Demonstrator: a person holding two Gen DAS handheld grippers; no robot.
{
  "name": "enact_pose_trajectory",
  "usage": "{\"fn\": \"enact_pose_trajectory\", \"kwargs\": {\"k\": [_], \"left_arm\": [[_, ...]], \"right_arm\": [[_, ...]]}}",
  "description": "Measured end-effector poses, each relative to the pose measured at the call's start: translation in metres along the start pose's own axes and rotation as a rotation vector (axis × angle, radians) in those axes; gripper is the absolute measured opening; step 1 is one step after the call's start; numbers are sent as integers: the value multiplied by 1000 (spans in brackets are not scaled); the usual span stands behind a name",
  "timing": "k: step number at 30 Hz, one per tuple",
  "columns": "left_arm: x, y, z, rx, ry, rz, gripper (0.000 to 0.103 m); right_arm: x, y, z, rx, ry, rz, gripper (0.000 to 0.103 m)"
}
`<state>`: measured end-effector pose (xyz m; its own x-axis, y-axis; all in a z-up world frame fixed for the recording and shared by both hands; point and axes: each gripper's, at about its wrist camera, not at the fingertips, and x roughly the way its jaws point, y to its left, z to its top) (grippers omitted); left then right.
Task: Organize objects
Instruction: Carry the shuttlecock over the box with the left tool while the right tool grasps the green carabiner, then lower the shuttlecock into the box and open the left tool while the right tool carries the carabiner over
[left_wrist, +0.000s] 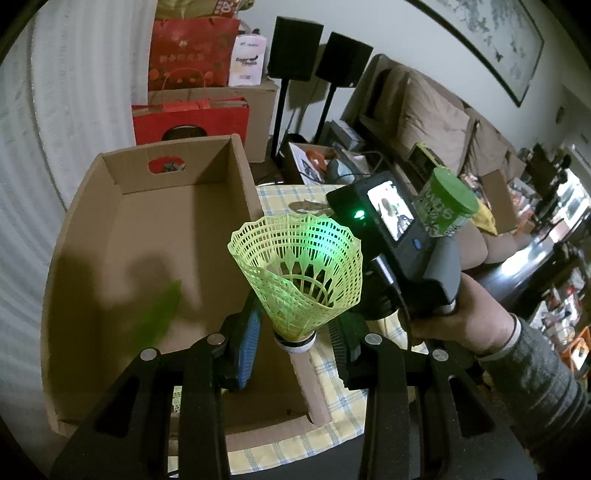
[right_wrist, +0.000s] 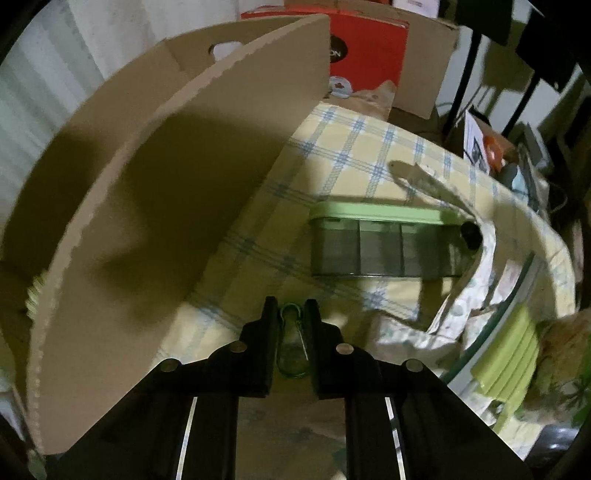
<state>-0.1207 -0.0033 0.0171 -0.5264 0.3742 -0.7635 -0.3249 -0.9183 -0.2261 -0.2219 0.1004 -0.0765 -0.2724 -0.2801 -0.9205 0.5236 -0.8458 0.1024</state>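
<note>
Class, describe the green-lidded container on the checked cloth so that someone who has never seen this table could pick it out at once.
Start at the big open cardboard box standing on the yellow and blue checked tablecloth. Just right of its wall, beyond the right gripper, lies the long container. Its pale green lid and dark see-through wall split into compartments set it apart from the patterned cloth beside it.

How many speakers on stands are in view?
2. Both show in the left wrist view, side by side at the back behind the cardboard box: one speaker by the red bags, the other speaker just right of it. More may be hidden.
</note>
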Motion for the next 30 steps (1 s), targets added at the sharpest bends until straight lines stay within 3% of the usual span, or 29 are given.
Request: {"fn": "enact_pose_trajectory", "kwargs": {"k": [9, 15, 30], "left_arm": [[-11, 4, 0, -15, -24, 20, 32], [-19, 8, -2, -25, -57, 70, 32], [-41, 19, -6, -75, -133, 174, 32]], "right_arm": [[-37, 0, -2, 53, -98, 26, 13], [-77, 14, -10, 47, -219, -55, 13], [-142, 54, -20, 55, -395, -71, 13]]}}
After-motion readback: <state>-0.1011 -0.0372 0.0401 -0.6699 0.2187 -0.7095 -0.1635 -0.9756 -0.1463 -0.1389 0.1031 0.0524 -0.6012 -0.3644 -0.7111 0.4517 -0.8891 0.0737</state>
